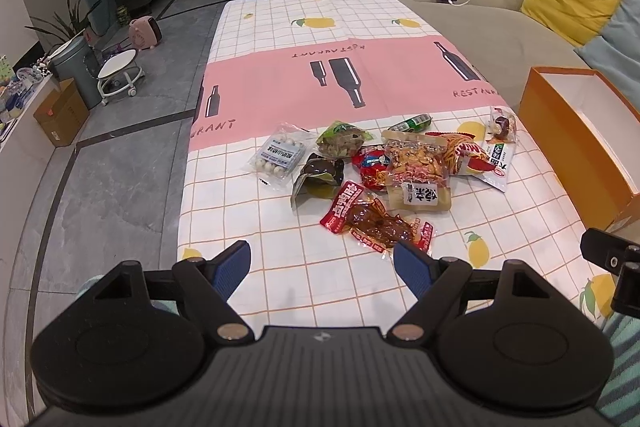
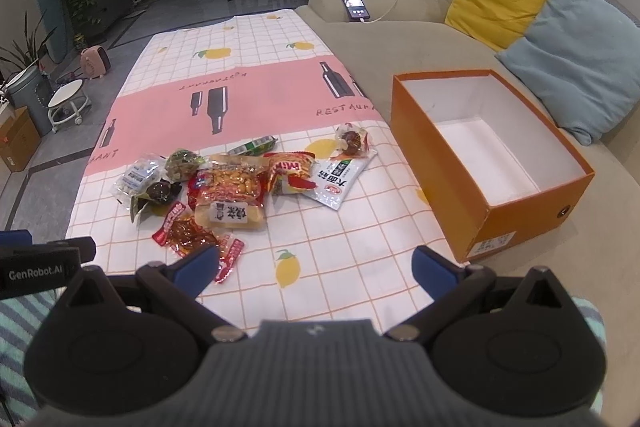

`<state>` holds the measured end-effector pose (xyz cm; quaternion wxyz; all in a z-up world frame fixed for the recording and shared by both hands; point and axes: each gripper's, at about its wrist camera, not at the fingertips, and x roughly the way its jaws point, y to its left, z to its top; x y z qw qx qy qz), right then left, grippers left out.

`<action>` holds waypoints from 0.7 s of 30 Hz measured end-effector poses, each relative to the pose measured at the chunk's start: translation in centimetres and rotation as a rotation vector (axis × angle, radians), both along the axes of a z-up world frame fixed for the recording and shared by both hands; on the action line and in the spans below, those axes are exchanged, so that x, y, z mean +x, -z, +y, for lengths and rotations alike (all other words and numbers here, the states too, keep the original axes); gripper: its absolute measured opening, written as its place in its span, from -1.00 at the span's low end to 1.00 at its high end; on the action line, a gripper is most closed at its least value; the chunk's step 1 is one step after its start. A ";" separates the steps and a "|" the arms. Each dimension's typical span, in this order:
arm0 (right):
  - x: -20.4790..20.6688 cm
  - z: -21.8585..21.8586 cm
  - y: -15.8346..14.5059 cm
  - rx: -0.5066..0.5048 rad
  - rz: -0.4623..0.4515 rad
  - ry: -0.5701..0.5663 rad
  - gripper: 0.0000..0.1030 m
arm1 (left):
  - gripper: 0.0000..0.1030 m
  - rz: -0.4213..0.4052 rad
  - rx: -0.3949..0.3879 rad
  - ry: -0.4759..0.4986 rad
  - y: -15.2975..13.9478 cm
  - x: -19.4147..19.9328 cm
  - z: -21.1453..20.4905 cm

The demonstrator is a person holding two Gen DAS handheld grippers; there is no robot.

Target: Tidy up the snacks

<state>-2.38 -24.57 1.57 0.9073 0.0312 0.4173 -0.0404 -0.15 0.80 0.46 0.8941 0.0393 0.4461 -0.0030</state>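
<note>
- Snacks (image 1: 384, 175) lie in a loose heap on the checked tablecloth (image 1: 320, 19), toward its near half, just past the pink band with bottle prints.
- Left wrist view: the left gripper (image 1: 322, 261) hovers low over the near edge of the cloth, level and pointing far along the table, its blue pads (image 1: 234, 267) spread wide with nothing between them.
- Nearest to it is a red packet of brown saucy pieces (image 1: 370, 219), whose near corner lies just beside the right pad; whether they touch I cannot tell.
- Behind that sits a clear peanut bag (image 1: 416, 167), with a packet of white balls (image 1: 278, 157) at the left of the heap and a white-and-green pouch (image 1: 498, 155) at the right.
- Only a slice of the orange box (image 1: 576, 131) shows at the right edge, and a black part of the other gripper pokes in at the lower right.
- This view alone shows the floor left of the table in full, with a white wheeled stool (image 1: 118, 73).
- Right wrist view: the right gripper (image 2: 316, 265) is held level over the near edge too, further right, fingers wide apart and holding nothing.
- Here the orange box (image 2: 436, 163) is seen whole: open-topped, white inside, resting on the beige sofa (image 2: 360, 39) right of the table.
- The heap sits far left of this gripper, the saucy packet (image 2: 192, 235) by its left pad.
- A lit phone (image 2: 354, 5) lies on the far sofa arm.
</note>
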 end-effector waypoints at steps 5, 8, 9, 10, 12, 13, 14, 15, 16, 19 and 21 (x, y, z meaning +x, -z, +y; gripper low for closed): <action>0.0 0.0 0.0 0.001 -0.003 -0.005 0.93 | 0.85 0.001 0.000 -0.004 0.0 0.0 0.1; 0.1 0.1 -0.1 0.002 -0.010 -0.011 0.93 | 0.85 0.000 0.000 -0.004 0.0 -0.1 0.1; 0.1 0.1 -0.1 0.002 -0.011 -0.014 0.93 | 0.85 0.000 0.000 -0.005 0.0 0.0 0.2; 0.0 0.1 -0.1 0.003 -0.013 -0.015 0.93 | 0.85 0.001 -0.001 -0.007 0.1 0.0 0.2; 0.0 0.1 -0.1 0.004 -0.013 -0.017 0.93 | 0.85 0.001 -0.001 -0.012 0.1 -0.1 0.3; 0.1 0.1 -0.1 0.005 -0.013 -0.017 0.93 | 0.85 0.001 -0.001 -0.016 0.0 -0.1 0.3; 0.1 0.1 -0.1 0.006 -0.014 -0.018 0.93 | 0.85 0.001 -0.001 -0.018 0.1 -0.1 0.3; 0.1 0.1 -0.1 0.006 -0.015 -0.019 0.93 | 0.85 0.001 -0.001 -0.021 0.1 -0.1 0.3; 0.1 0.1 -0.1 0.007 -0.015 -0.020 0.93 | 0.85 0.002 -0.001 -0.023 0.1 -0.1 0.3; 0.1 0.1 -0.1 0.008 -0.015 -0.021 0.93 | 0.85 0.002 0.000 -0.025 0.1 -0.1 0.3; 0.1 0.2 -0.1 0.008 -0.016 -0.023 0.93 | 0.85 0.002 0.000 -0.025 0.1 -0.1 0.3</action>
